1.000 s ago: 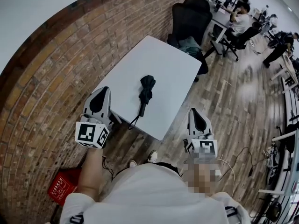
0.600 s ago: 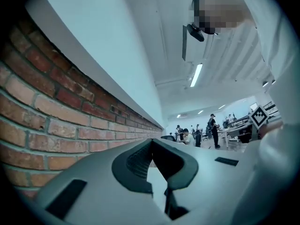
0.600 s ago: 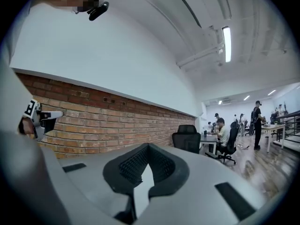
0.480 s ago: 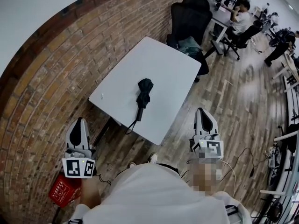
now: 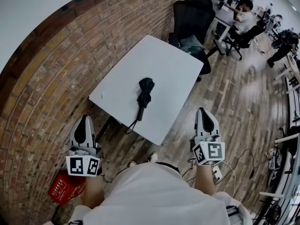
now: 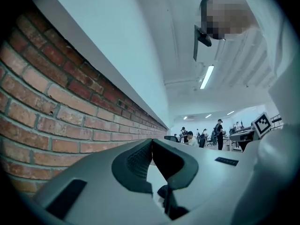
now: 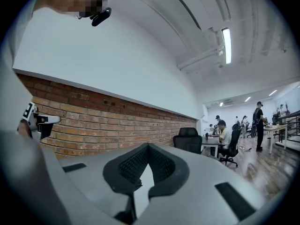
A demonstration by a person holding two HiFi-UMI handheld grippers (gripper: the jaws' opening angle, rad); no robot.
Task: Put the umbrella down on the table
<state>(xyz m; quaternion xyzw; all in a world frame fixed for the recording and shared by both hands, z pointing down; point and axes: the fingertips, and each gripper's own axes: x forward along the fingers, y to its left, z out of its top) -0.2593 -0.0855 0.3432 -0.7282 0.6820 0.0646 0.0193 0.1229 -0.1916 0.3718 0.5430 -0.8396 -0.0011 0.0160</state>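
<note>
Now folded black umbrella (image 5: 145, 92) lies flat.

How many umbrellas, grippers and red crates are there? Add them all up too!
Umbrella: 1
Grippers: 2, the left gripper and the right gripper
Red crate: 1
Total: 4

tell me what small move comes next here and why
Likely just lower both grippers to rest. The folded black umbrella already lies flat on the white table, and the left gripper and right gripper are shut, empty, and short of the table's near edge.
</note>
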